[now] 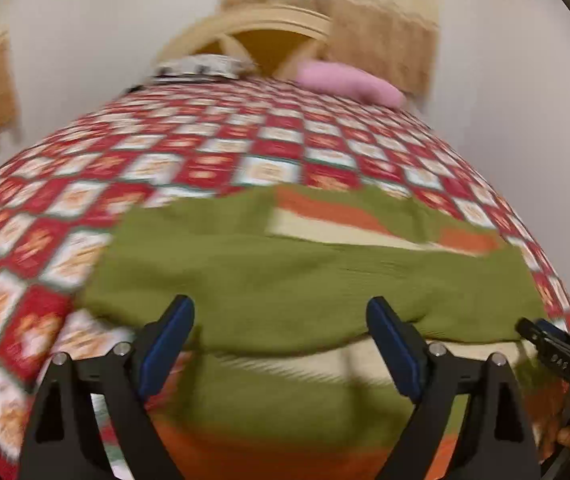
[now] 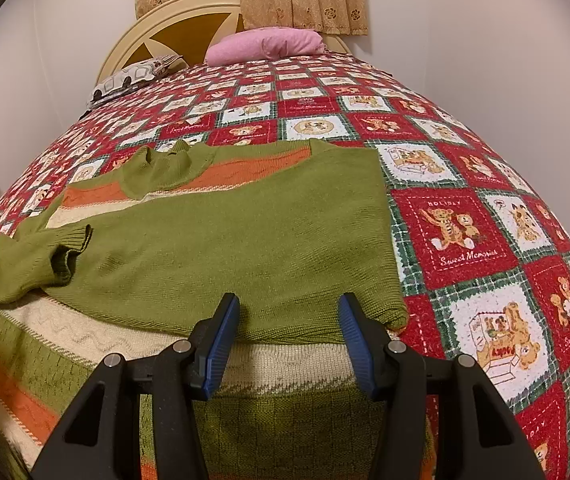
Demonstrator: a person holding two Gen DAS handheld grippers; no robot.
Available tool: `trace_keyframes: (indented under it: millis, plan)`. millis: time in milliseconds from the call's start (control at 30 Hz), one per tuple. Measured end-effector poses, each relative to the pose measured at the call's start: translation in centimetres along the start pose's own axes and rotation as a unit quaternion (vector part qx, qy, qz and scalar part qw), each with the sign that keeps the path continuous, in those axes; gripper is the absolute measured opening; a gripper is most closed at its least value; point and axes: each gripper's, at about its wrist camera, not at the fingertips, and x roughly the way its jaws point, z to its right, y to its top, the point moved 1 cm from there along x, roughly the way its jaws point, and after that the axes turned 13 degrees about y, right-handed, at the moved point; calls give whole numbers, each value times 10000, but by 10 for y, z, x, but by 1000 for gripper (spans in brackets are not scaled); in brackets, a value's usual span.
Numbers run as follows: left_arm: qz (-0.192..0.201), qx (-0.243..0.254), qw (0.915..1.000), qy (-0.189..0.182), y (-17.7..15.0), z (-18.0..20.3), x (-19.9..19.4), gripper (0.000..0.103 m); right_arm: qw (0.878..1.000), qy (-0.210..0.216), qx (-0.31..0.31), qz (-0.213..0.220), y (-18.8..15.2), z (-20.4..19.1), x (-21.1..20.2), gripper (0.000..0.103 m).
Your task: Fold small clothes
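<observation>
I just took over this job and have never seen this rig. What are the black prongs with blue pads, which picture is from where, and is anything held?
There is no robot arm: a person holds a two-finger gripper in each hand, with a fisheye camera on each looking along its fingers. The blurred picture is from the left gripper, the sharp one from the right gripper. The blue pads are their fingertips. Both are open and hold nothing. Below them a green sweater with orange and cream stripes lies partly folded on a bed with a red teddy-bear quilt. A pink pillow lies by the headboard. At the left view's right edge you can see the tip of the right gripper.
</observation>
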Motion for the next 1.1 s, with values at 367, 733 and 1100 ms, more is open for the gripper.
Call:
trace_keyframes:
  millis: [367, 733, 1100]
  plan:
    - [-691, -1794, 9804, 440, -35, -75, 20, 89, 9850, 1613, 583, 190, 30, -73, -10, 61]
    - [-636, -2360, 9695, 188, -42, -93, 23, 91, 9843, 1400, -786, -735, 28, -191, 79, 13]
    - [-619, -2496, 9663, 109, -41, -101, 26, 93, 9755, 1651, -1141, 900, 118, -211, -33, 8]
